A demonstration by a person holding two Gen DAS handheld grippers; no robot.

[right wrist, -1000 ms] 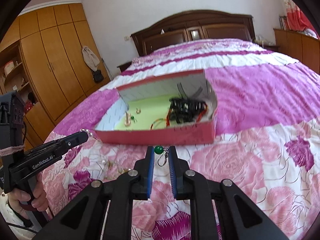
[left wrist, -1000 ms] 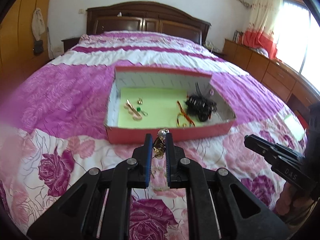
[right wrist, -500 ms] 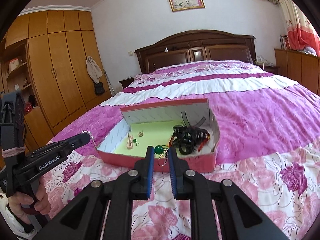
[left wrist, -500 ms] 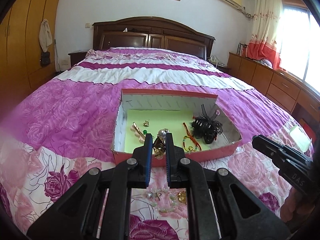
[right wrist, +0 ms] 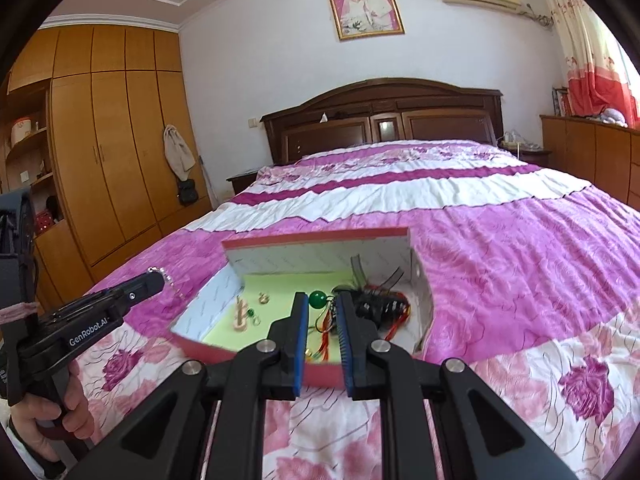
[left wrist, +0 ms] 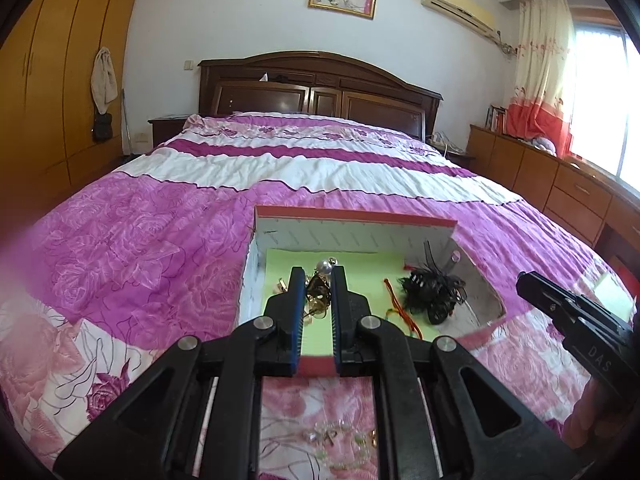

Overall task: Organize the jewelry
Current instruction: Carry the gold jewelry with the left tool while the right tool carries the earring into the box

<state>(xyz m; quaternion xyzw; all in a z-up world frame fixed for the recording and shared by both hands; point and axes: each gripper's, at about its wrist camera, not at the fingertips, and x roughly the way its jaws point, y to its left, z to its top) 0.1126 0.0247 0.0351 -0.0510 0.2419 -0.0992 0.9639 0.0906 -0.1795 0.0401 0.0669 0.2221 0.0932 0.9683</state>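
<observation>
At the bottom of the left wrist view, loose beads and a gold bit (left wrist: pixel 340 438) lie on the floral quilt (left wrist: pixel 120 264), not yet collected. Above them, at centre frame, the left gripper (left wrist: pixel 316 280) is clamped on a gold-and-pearl piece (left wrist: pixel 318 284) over the red box (left wrist: pixel 356 216). In the right wrist view the right gripper (right wrist: pixel 322 304) pinches a green-bead earring (right wrist: pixel 318 300) at centre. Farther in, the box holds a hair clip (right wrist: pixel 240 314), small earrings (right wrist: pixel 256 315), red-gold cord (left wrist: pixel 400 312) and a black hairpiece (left wrist: pixel 434 294). The sorting looks well advanced: two pieces to drop, then the scraps.
</observation>
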